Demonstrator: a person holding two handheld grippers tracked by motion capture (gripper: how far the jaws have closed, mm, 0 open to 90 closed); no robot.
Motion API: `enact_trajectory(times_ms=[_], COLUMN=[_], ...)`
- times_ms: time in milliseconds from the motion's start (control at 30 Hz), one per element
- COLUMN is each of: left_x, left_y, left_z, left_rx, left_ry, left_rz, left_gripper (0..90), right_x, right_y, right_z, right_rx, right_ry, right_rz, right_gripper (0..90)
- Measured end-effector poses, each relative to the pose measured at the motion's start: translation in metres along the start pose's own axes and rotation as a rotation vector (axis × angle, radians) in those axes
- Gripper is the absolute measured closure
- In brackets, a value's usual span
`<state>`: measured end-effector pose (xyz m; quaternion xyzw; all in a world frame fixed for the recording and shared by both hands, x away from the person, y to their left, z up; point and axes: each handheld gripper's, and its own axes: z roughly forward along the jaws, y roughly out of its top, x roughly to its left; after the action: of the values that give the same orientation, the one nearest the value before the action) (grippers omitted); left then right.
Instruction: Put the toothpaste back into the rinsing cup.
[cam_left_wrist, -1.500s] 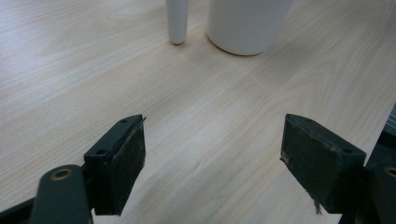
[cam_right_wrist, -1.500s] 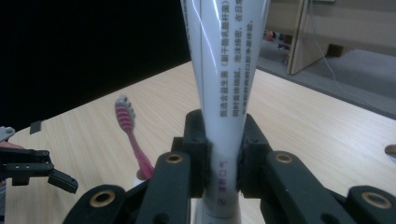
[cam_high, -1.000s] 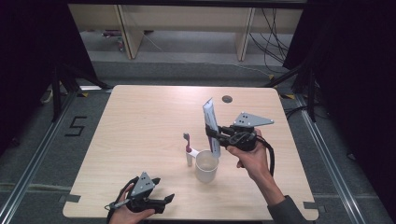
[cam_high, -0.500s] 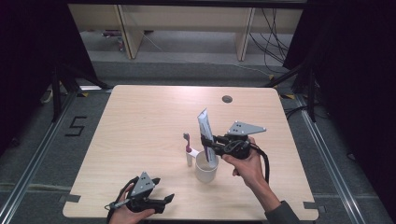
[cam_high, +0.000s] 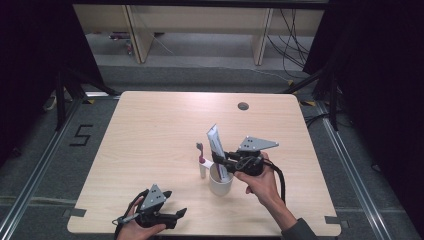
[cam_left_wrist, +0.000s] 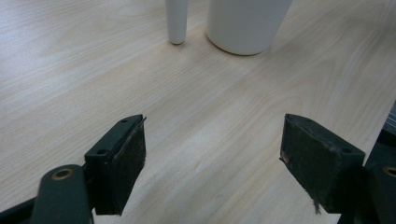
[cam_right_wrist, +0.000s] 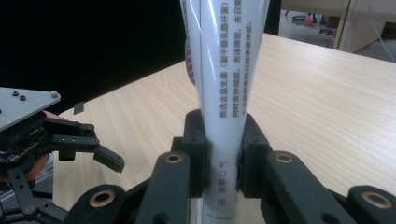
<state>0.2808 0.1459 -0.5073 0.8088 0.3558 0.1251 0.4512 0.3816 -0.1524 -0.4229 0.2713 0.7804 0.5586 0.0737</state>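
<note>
Your right gripper (cam_high: 223, 161) is clamped on the tube (cam_high: 216, 147), which stands upright with its lower end down in the cup (cam_high: 220, 184); that end is hidden by the rim. In the right gripper view the tube's top is cut off. Your left gripper (cam_high: 175, 216) rests with jaws wide and bare. The toothbrush (cam_high: 201, 159) stands just beside the cup.

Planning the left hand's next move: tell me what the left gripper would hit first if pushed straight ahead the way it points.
Likely the white cup. The left gripper is open, with bare table ahead, and the toothbrush handle just left of that line. Depth is hard to judge.
</note>
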Motion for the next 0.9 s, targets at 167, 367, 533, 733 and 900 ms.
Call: enact_trajectory(times_ms=[167,367,533,733,900], left_x=[0.001,0.000,0.001,0.001,0.000], left_y=[0.000,0.000,0.000,0.000,0.000], left_z=[0.000,0.000,0.000,0.000,0.000], left_rx=[0.010,0.007,0.011,0.009,0.003], left_ry=[0.000,0.004,0.006,0.003,0.000], left_rz=[0.009,0.002,0.016,0.009,0.007], left_gripper=[22.1,22.1,22.1,22.2,22.2], right_x=[-0.002,0.000,0.003,0.004,0.003], right_y=[-0.005,-0.010,-0.014,-0.019,-0.021], right_z=[0.004,0.007,0.010,0.012,0.015], right_rx=[0.000,0.019,0.056,0.085,0.093], right_ry=[0.005,0.011,0.011,-0.007,0.003], right_rz=[-0.020,-0.003,0.009,0.001,-0.019], right_gripper=[77.1,77.1,77.0,77.0,76.9])
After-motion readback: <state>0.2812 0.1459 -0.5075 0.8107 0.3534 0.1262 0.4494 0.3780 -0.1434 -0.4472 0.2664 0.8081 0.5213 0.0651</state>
